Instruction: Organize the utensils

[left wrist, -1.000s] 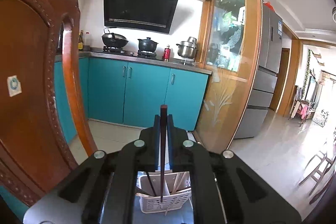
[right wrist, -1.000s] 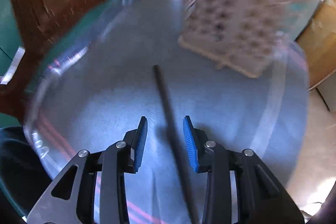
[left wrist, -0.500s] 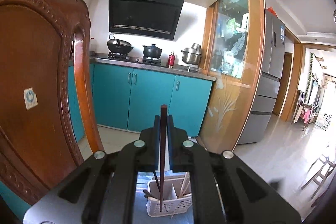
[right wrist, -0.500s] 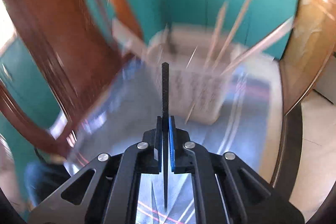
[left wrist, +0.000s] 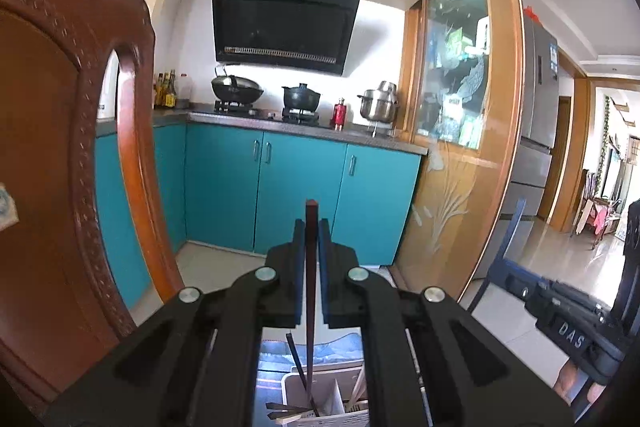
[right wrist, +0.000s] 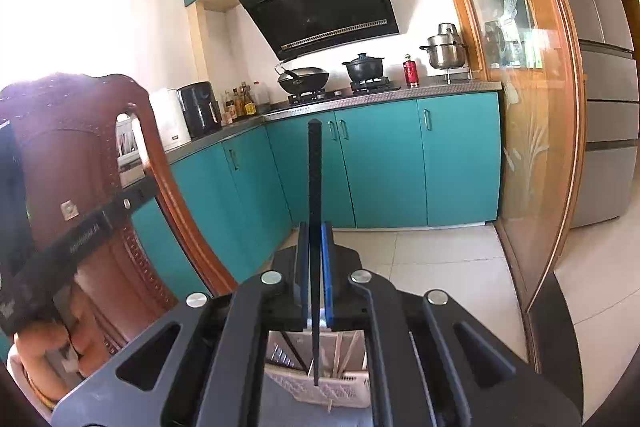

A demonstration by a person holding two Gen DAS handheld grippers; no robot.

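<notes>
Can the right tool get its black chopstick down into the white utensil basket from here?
Probably yes. The right tool holds the black chopstick upright, its lower tip over the white basket. Nothing blocks the drop; utensils already inside lean aside.

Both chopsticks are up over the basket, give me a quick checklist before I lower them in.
1. Left gripper shut on brown chopstick: ok.
2. Right gripper shut on black chopstick: ok.
3. Brown tip above white basket: ok.
4. Black tip above the basket: ok.
5. Free room among utensils already inside: cannot tell.
6. Grippers clear of each other: cannot tell.
</notes>
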